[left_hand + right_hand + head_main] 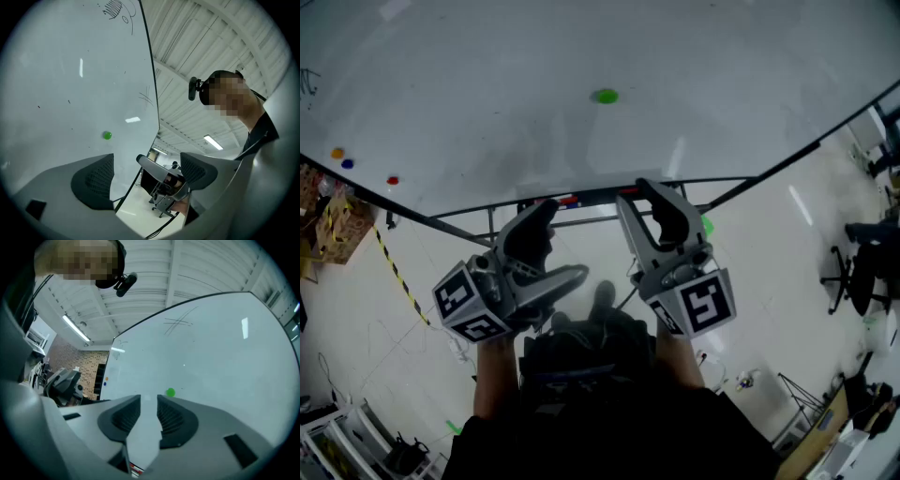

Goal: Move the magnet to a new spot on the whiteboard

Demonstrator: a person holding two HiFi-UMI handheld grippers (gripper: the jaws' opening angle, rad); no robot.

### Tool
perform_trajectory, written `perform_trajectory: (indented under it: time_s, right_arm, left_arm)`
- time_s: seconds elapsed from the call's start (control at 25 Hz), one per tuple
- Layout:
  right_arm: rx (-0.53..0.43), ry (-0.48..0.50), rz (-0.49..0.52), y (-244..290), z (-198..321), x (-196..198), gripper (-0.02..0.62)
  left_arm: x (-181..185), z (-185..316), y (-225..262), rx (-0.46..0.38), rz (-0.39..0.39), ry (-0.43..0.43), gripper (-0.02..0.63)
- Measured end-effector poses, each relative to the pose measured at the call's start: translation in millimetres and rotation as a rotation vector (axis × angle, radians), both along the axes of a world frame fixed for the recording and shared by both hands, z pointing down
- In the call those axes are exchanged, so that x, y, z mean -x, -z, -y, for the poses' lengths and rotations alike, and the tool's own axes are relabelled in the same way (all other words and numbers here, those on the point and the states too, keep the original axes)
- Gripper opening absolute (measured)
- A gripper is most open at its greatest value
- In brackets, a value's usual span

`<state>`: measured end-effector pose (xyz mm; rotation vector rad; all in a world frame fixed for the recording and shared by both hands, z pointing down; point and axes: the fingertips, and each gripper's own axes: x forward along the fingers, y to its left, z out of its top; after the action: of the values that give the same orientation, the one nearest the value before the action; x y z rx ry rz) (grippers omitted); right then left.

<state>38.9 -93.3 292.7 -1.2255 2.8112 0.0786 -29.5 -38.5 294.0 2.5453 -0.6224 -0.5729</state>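
A large whiteboard (487,75) is faced in a workshop with a pale floor. Nearest, the left gripper (553,248) is held low, its jaws spread wide with nothing between them. Beside it the right gripper (645,197) is pointed at the board, its jaws set a narrow gap apart and likewise empty. Further up, the green magnet (606,96) is seen stuck on the board, well apart from both grippers. Nothing is grasped, so the task is judged barely begun: the magnet is yet to be reached, pinched, lifted off and set down elsewhere on the board
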Motion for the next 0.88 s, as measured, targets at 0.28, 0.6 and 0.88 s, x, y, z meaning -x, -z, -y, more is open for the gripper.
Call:
perform_trajectory:
  time_s: [0.28, 0.6, 0.88]
  right_arm:
    - [0.009, 0.038, 0.024, 1.6, 24.1, -23.4, 0.135]
    - [0.022, 0.062, 0.058, -8.4, 53.9, -30.1, 0.135]
    - [0.001, -0.003, 0.020, -4.4, 77.6, -13.8, 0.135]
  left_arm:
    - [-26.3, 22.5, 3.8, 0.010, 0.019, 0.035, 0.434]
    - [-29.3, 51.9, -1.8, 0.019, 0.044, 0.098, 0.436]
    - [-5.7, 72.2, -1.1, 0.002, 0.021, 0.036, 0.436]
